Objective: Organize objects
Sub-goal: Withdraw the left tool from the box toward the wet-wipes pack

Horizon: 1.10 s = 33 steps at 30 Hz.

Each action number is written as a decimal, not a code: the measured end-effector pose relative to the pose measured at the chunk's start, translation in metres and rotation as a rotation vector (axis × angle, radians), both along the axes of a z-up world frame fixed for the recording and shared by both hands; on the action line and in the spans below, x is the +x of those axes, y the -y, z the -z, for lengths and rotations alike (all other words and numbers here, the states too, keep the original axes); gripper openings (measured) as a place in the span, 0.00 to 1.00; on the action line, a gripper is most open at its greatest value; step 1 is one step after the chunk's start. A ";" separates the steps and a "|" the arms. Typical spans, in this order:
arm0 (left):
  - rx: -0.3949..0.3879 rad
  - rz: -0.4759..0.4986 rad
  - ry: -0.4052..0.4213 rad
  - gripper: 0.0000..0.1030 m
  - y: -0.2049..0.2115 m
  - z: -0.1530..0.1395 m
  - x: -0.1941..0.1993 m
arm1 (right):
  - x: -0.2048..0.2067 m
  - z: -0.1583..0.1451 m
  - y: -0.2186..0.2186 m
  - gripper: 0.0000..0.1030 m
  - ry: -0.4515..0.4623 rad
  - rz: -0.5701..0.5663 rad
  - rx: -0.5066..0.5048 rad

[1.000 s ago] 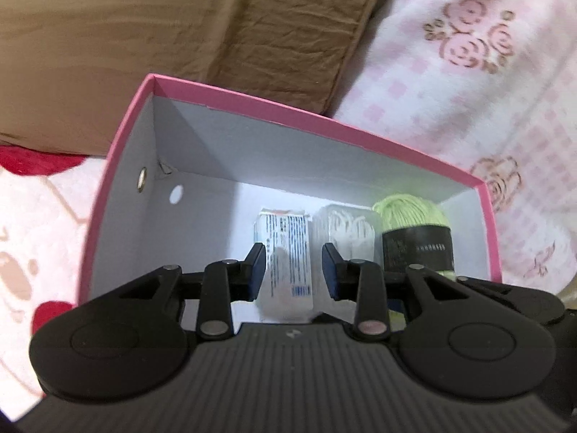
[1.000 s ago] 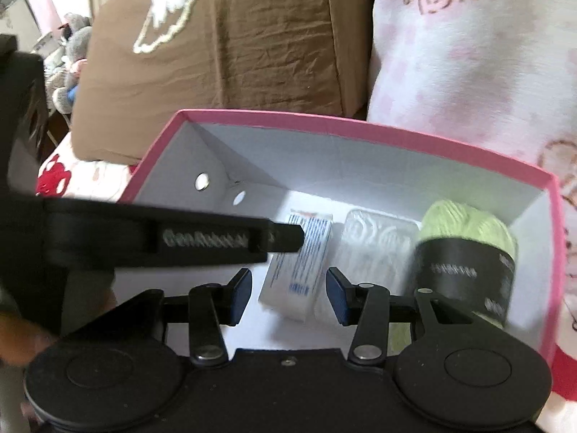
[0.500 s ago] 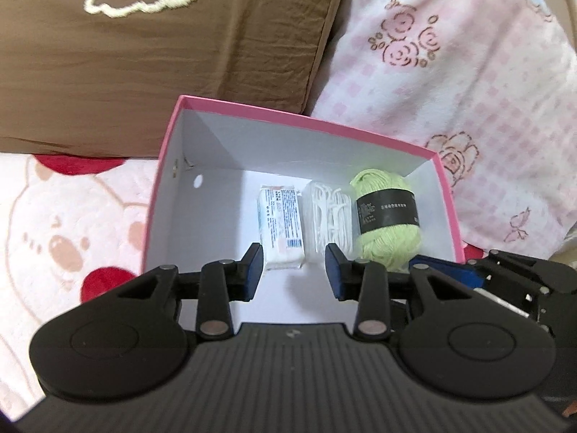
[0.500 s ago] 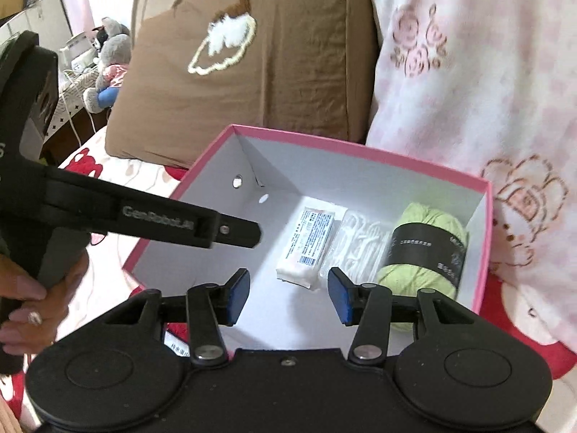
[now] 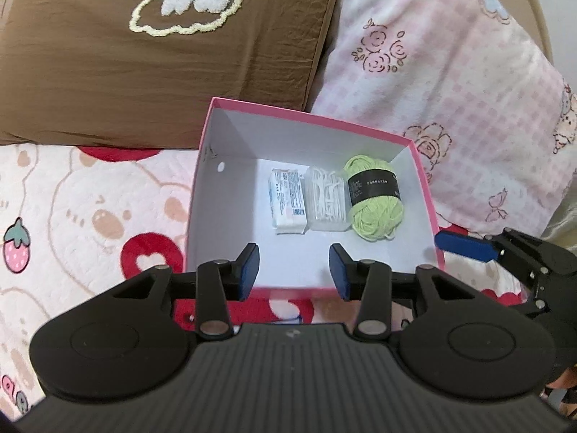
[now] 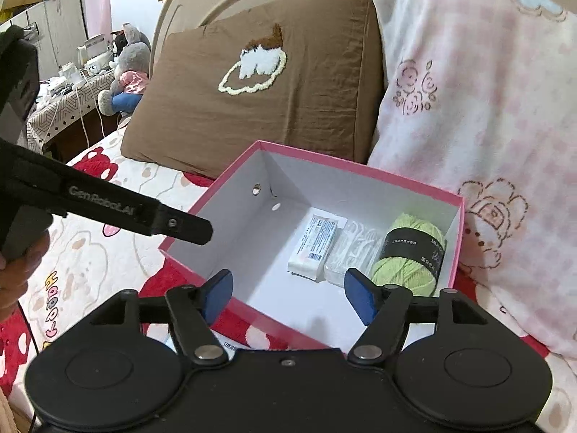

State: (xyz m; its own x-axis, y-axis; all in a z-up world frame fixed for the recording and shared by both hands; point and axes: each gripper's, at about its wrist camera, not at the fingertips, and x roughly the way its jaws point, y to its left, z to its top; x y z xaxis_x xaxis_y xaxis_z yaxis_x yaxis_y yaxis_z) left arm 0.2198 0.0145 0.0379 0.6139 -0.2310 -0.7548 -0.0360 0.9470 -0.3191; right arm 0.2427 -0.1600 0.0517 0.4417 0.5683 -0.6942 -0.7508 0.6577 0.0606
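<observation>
An open pink box (image 5: 422, 180) (image 6: 360, 169) with a white inside sits on the bed. Along its right side lie a white tissue packet (image 5: 287, 200) (image 6: 313, 243), a clear case of white floss picks (image 5: 326, 198) (image 6: 353, 250) and a ball of light green yarn (image 5: 377, 198) (image 6: 411, 252) with a black band. My left gripper (image 5: 294, 270) hangs over the box's near edge, jaws opening, nothing between them. My right gripper (image 6: 288, 296) is above the near edge too, jaws opening wide and empty. The right gripper's blue fingertip (image 5: 463, 247) shows in the left wrist view.
A brown pillow (image 5: 155, 54) (image 6: 267, 86) and a pink floral blanket (image 5: 450, 90) (image 6: 479, 115) stand right behind the box. The bedsheet (image 5: 72, 216) has a cartoon print. A plush toy (image 6: 124, 72) and a cluttered side table (image 6: 65, 97) are at far left. A hand (image 6: 14, 274) holds the left gripper.
Both grippers have pulled back and up out of the box, so the whole box and the pillows now show. Both pairs of jaws have spread wider, the right more.
</observation>
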 end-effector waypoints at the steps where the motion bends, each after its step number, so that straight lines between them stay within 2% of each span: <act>1: 0.002 0.001 -0.001 0.43 -0.001 -0.002 -0.005 | -0.004 -0.002 0.001 0.75 0.006 0.000 -0.001; 8: 0.006 0.003 -0.016 0.49 -0.009 -0.009 -0.043 | -0.031 -0.015 0.009 0.89 0.065 0.025 0.012; 18: 0.049 0.029 -0.040 0.69 0.000 -0.010 -0.086 | -0.077 -0.004 0.029 0.89 0.128 0.087 -0.017; 21: 0.053 0.052 -0.051 0.71 0.005 -0.006 -0.097 | -0.091 0.001 0.035 0.89 0.133 0.094 -0.018; 27: 0.007 0.039 -0.062 0.75 -0.004 0.005 -0.116 | -0.111 0.010 0.045 0.89 0.151 0.127 -0.042; 33: 0.001 0.003 -0.109 0.75 -0.016 0.025 -0.123 | -0.117 0.021 0.050 0.89 0.114 0.132 -0.046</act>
